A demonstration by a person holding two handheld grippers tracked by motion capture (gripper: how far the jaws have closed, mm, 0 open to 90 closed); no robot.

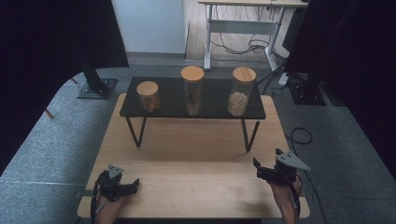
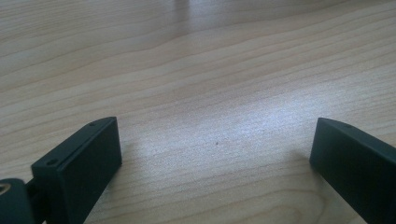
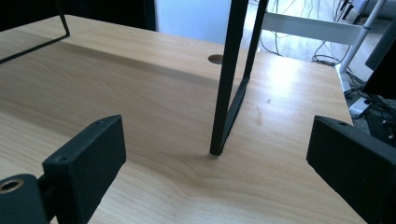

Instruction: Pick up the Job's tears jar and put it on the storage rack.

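Three glass jars with round wooden lids in a row on a black shelf riser (image 1: 210,100) at the far half of the wooden counter (image 1: 187,186): short jar (image 1: 148,96) at the left with brownish contents, tall middle jar (image 1: 192,90) with dark contents too dim to name, right jar (image 1: 240,91) about half full of pale grains. All upright, well apart from one another. Riser raised on thin black metal legs, right front leg (image 3: 229,84) planted on the wood straight ahead in the right gripper view, with a small round hole (image 3: 215,59) in the counter beyond it. Near the front edge, well apart from the jars, left gripper (image 1: 135,183) at the left corner, held in a hand (image 1: 108,207) coming in from the bottom, jaws pointing right and spread wide over bare wood, nothing between them. Same wide gap in the left gripper view (image 2: 215,144), with plain wood grain between the two black pads. Right gripper (image 1: 256,167) at the right front corner, grey three-cornered plate on top, jaws likewise wide apart and holding nothing; in its own view (image 3: 217,154) aimed toward the riser leg. Beyond the counter, grey carpet (image 1: 56,135), black stand bases, a white desk frame (image 1: 243,28) with loose cables beneath.
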